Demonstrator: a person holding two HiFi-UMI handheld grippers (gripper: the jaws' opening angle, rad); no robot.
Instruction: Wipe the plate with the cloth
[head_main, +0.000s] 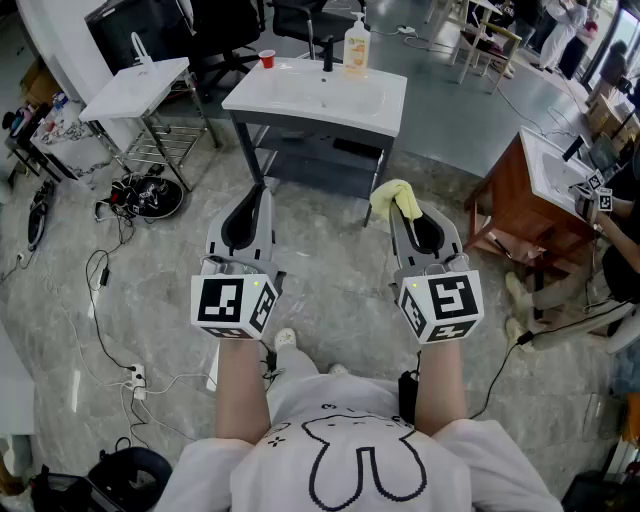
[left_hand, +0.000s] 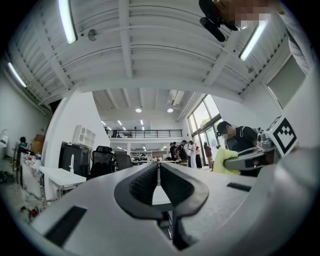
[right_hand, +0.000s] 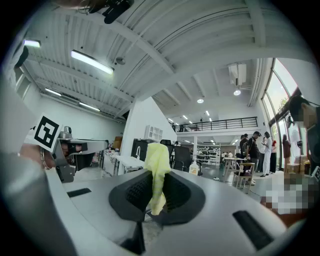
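Note:
A yellow cloth (head_main: 394, 198) is pinched in my right gripper (head_main: 402, 212), which is shut on it and held level above the floor. In the right gripper view the cloth (right_hand: 157, 172) stands up between the ribbed pads and hangs down in front of them. My left gripper (head_main: 257, 192) is beside it at the same height, shut with nothing in it; its pads meet in the left gripper view (left_hand: 158, 172). I see no plate in any view. Both grippers point toward a white sink unit (head_main: 290, 100) ahead.
On the sink unit stand a soap bottle (head_main: 355, 45), a black faucet (head_main: 327, 52) and a red cup (head_main: 267, 58). A second white sink stand (head_main: 135, 88) is at the left and a wooden cabinet (head_main: 525, 205) at the right. Cables (head_main: 100, 290) trail on the floor.

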